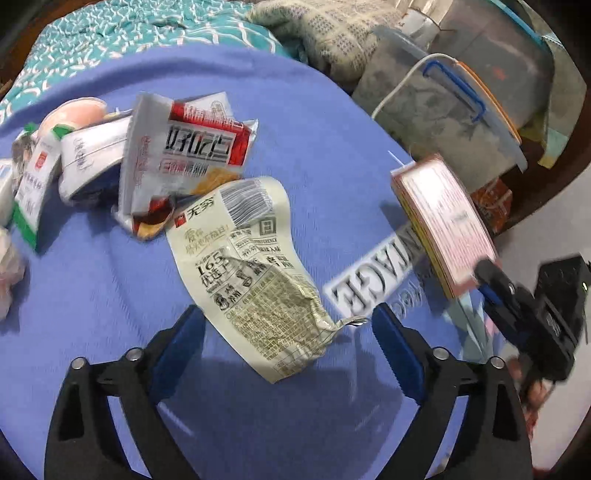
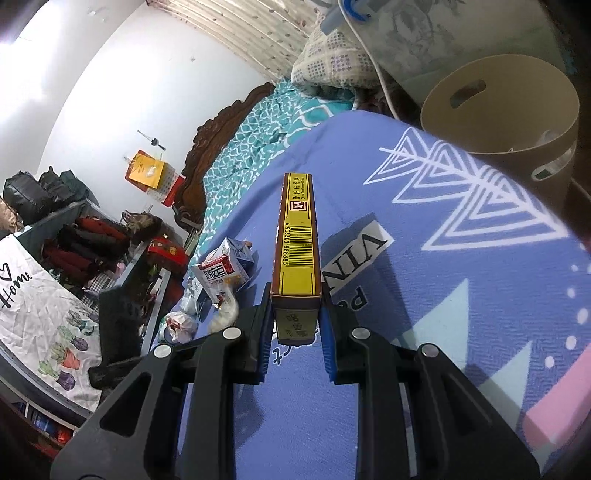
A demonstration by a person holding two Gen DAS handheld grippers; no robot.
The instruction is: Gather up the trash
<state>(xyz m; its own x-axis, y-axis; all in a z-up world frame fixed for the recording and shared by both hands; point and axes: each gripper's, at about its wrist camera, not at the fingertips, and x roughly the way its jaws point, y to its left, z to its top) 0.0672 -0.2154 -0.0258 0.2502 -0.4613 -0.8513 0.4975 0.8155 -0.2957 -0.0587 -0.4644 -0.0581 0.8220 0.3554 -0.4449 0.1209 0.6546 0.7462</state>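
Note:
A crumpled cream snack wrapper [image 1: 251, 266] lies flat on the blue printed sheet [image 1: 314, 147]. My left gripper [image 1: 288, 314] is open, one finger on each side of the wrapper's lower end, and the pads do not press on it. Behind the wrapper is a heap of trash: a red and white packet [image 1: 192, 144], small cartons [image 1: 92, 155] and crumpled paper. My right gripper [image 2: 295, 295] is shut on a flat box [image 2: 297, 229] with a yellow barcoded edge, holding it above the sheet. The left wrist view shows the same box [image 1: 443, 221] at the right, pink face up.
A round beige bin [image 2: 498, 110] stands at the sheet's far right edge. Beyond the sheet are a teal quilt [image 1: 92, 40], a patterned pillow [image 1: 332, 33] and a clear storage box with a blue handle [image 1: 454, 92]. Bags and clothes sit by the wall [image 2: 74, 221].

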